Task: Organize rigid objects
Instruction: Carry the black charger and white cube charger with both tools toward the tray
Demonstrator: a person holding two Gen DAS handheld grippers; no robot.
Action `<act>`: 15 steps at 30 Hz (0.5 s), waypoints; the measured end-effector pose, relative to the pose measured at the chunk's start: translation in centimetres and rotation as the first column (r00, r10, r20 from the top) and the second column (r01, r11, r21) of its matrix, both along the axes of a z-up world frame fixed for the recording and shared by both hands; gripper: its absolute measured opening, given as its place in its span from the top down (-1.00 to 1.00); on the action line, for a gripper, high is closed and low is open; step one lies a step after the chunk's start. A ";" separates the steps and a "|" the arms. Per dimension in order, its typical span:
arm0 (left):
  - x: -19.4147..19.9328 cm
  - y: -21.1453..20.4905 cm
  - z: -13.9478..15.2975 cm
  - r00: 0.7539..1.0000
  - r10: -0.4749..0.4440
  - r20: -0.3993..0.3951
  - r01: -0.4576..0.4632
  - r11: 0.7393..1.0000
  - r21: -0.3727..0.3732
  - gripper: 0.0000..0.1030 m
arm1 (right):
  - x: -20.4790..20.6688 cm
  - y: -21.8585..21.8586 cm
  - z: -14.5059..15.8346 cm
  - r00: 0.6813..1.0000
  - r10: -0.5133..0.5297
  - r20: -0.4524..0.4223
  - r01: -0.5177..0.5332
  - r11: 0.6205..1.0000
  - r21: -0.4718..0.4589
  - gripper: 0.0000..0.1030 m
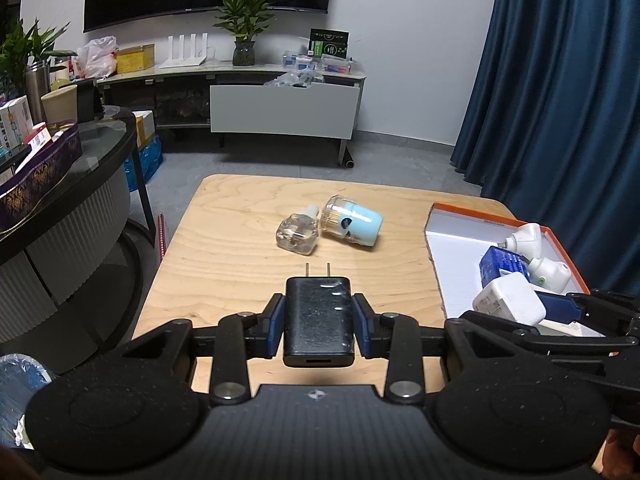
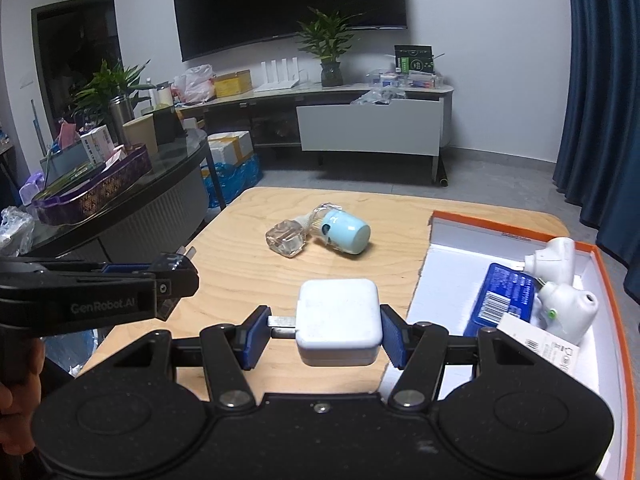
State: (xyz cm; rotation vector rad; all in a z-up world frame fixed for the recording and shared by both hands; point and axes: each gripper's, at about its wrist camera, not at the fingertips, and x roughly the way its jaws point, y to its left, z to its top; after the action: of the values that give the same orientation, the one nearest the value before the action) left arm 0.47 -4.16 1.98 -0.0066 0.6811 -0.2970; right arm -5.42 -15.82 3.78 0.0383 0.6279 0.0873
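We're partway: left tongs clamp the black charger, right tongs clamp the white charger, both above the bench; orange box holds several items; clear bottle and blue-capped jar remain.

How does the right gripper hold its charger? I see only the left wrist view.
Observer: The right gripper is shut on the white charger, whose prongs point sideways against one pad.
Operator: Which face of the blue pack is up?
Observer: The blue pack lies flat in the box, with its barcode face up.
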 end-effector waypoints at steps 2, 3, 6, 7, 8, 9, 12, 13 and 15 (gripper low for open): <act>-0.1 -0.2 0.1 1.000 -0.004 0.000 0.004 1.000 0.001 0.30 | -0.3 -0.3 0.1 1.000 -0.005 0.004 0.005 1.000 0.002 -0.35; -0.2 -0.3 0.1 1.000 -0.006 0.000 0.006 1.000 0.001 0.30 | -0.4 -0.4 0.2 1.000 -0.008 0.006 0.008 1.000 0.001 -0.35; -0.3 -0.5 0.1 1.000 -0.012 0.001 0.012 1.000 0.003 0.31 | -0.7 -0.8 0.4 1.000 -0.016 0.013 0.016 1.000 -0.001 -0.35; -0.4 -0.6 0.2 1.000 -0.015 0.000 0.015 1.000 0.003 0.30 | -0.8 -0.9 0.4 1.000 -0.018 0.015 0.018 1.000 0.001 -0.35; -0.4 -0.8 0.2 1.000 -0.017 0.000 0.017 1.000 0.003 0.30 | -0.9 -1.1 0.5 1.000 -0.021 0.017 0.021 1.000 0.001 -0.35; -0.5 -0.9 0.2 1.000 -0.018 0.000 0.018 1.000 0.003 0.31 | -1.0 -1.2 0.5 1.000 -0.023 0.019 0.023 1.000 0.001 -0.35; -0.6 -1.1 0.2 1.000 -0.026 -0.002 0.026 1.000 0.002 0.30 | -1.3 -1.5 0.6 0.999 -0.028 0.024 0.028 1.000 0.000 -0.35; -0.7 -1.2 0.3 1.000 -0.029 -0.002 0.029 1.000 0.003 0.30 | -1.4 -1.6 0.7 0.999 -0.030 0.025 0.030 1.000 0.000 -0.35; -0.8 -1.4 0.3 0.999 -0.034 0.000 0.034 0.999 0.004 0.30 | -1.5 -1.8 0.7 0.999 -0.034 0.028 0.034 0.999 0.003 -0.35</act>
State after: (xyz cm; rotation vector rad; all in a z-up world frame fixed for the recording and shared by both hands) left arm -0.31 -5.58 2.27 0.0090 0.6825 -0.3281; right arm -6.93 -17.64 4.53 0.0505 0.5991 0.0553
